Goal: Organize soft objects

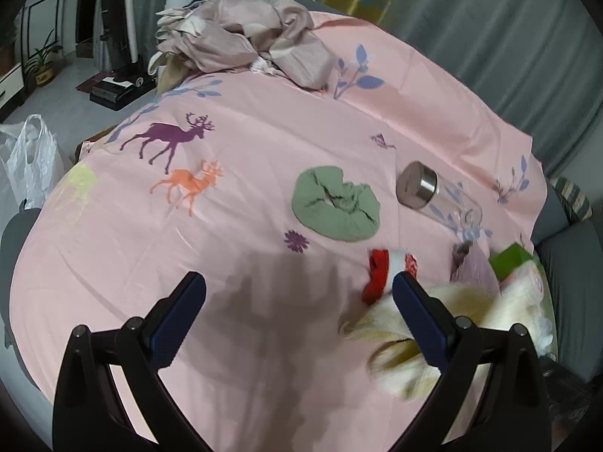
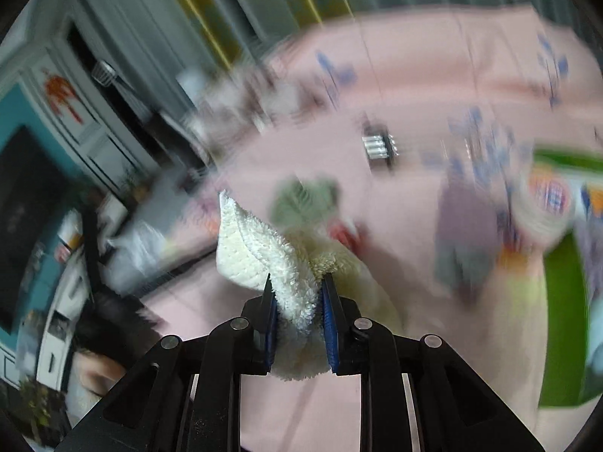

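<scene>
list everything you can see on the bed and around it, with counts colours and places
pink sheet: one, pink with deer print, covers the surface
green cloth: one, green, centre
bottle: one, clear with steel cap, lying right of the green cloth
cream towel: one, cream, held
red item: one, red, blurred, near the towel
beige fabric pile: one, far end
plastic bag: one, white, left
left tongs: open
right tongs: shut on the cream towel
</scene>
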